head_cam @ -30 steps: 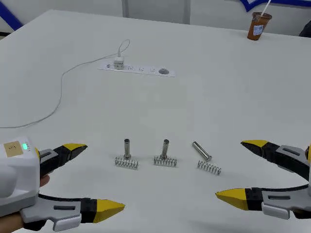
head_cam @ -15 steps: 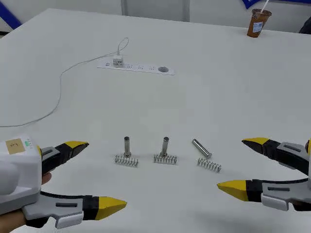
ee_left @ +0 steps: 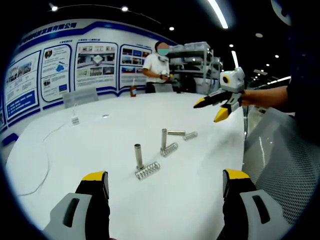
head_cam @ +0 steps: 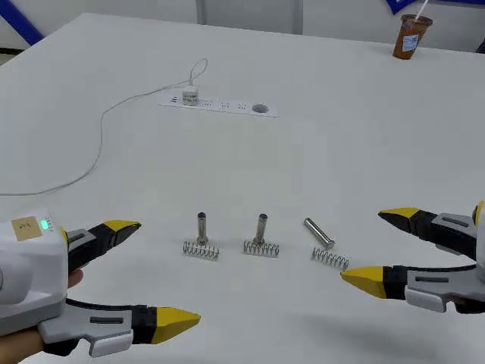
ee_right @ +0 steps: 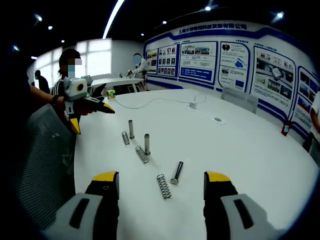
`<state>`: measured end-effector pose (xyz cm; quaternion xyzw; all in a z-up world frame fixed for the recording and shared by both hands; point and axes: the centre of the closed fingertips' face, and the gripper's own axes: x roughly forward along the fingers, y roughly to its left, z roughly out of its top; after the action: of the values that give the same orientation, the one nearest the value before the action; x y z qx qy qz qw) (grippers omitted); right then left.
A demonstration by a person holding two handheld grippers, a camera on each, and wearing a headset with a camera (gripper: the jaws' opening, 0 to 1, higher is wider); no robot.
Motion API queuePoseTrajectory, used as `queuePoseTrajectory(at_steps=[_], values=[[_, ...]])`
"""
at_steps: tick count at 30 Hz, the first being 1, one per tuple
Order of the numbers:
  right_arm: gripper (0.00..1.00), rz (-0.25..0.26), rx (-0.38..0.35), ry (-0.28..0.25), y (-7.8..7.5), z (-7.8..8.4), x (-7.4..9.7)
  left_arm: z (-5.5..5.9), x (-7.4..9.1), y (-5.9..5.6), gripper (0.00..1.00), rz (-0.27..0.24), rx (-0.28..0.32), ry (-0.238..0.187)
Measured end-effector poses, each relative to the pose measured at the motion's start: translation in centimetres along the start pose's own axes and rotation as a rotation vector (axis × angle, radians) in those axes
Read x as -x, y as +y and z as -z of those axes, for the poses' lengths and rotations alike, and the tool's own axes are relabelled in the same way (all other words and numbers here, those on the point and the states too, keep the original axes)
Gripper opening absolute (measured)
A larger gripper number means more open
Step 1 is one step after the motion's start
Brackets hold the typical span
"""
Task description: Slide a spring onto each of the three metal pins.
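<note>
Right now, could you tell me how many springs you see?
3: left spring before the standing left pin; middle spring before the standing middle pin; right spring beside the fallen pin.

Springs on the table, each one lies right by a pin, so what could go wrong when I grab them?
The left pin and middle pin stand upright and unsupported, each with a spring close to its base; a tool tip reaching in could topple them.
The right pin lies on its side and may roll if nudged.
The springs are thin coils; the open right tool could squash or flick one away.
</note>
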<state>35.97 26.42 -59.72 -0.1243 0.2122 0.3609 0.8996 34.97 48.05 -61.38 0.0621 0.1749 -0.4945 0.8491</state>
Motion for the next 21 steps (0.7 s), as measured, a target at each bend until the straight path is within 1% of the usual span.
queuePoseTrajectory(at_steps=[8, 14, 21], values=[[0.66, 0.007, 0.020, 0.012, -0.9, -0.6, -0.7, 0.0, 0.1, 0.0, 0.96, -0.008, 0.002, -0.004], [0.64, 0.012, 0.046, 0.042, -1.6, -1.4, -1.8, 0.0, 0.1, -0.1, 0.96, -0.008, 0.002, -0.002], [0.59, 0.017, 0.050, 0.080, -2.5, -2.0, -3.3, -0.1, 0.1, -0.1, 0.96, -0.009, 0.003, -0.008]])
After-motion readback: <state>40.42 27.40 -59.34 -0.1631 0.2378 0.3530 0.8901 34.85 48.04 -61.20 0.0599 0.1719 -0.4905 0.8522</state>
